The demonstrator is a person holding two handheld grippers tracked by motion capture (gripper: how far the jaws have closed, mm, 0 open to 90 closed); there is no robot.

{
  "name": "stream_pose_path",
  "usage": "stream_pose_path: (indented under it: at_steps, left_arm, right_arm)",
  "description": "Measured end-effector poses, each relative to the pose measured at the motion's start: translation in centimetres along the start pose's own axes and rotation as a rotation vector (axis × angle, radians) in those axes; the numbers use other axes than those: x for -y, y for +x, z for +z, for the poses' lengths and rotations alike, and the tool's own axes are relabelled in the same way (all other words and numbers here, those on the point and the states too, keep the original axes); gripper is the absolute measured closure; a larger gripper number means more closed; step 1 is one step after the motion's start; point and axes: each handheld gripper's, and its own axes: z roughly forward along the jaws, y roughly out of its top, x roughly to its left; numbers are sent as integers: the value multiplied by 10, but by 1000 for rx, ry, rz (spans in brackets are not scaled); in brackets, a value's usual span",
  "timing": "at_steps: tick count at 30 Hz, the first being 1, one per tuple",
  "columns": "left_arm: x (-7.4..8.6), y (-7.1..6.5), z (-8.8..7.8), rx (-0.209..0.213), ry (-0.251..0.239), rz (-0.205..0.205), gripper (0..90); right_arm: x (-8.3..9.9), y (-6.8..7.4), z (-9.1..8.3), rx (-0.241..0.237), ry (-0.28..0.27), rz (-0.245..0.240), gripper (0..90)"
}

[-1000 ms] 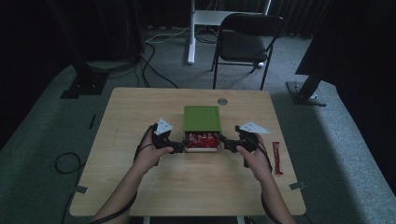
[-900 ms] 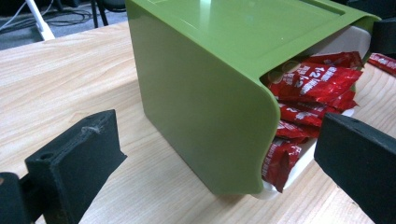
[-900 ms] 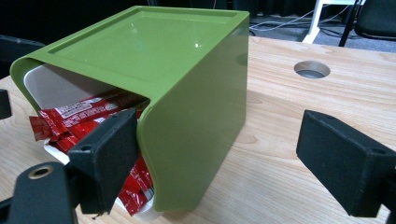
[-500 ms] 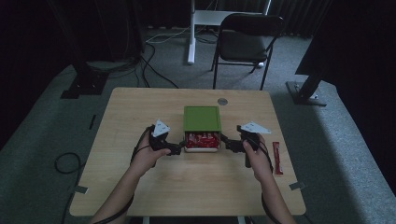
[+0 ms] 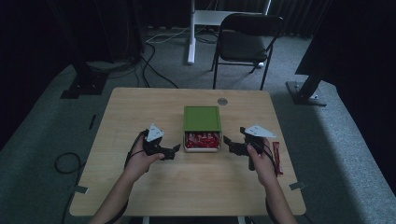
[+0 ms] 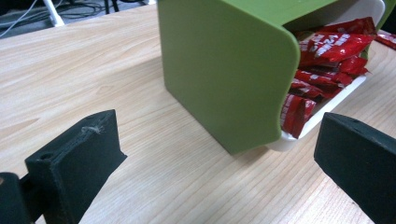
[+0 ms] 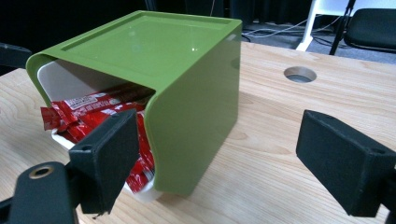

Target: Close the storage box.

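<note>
Two claws flank the box [image 5: 201, 128] at the middle of the tabletop [image 5: 140, 112]: left claw [image 5: 173, 150] left of it, right claw [image 5: 228, 142] right of it, both spread wide and empty, apparently poised to grip its sides. Red packets [image 5: 201, 139] show under its green lid [image 5: 201, 118].

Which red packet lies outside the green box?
The single red packet lying flat on the table, just right of the right gripper. The other red packets are all piled inside the green box.
</note>
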Motion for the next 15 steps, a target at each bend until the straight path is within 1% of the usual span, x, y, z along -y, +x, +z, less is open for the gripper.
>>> stream_pose_path:
  at_steps: [4,6,7,9,15]
  left_arm:
    - [5,4,-4,-17,14,-7,13]
    - [9,4,-6,-32,25,-1,13]
    - [10,5,-6,-34,27,1,13]
    - [14,6,-8,-31,30,-12,13]
    - [27,15,-15,-55,39,-34,13]
  right_arm:
    - [4,-5,-6,13,18,-17,130]
    - [8,-8,-7,22,28,-23,130]
    - [10,-10,-7,26,31,-19,131]
    - [14,-13,-8,35,38,-13,131]
    - [29,-22,-12,78,69,2,131]
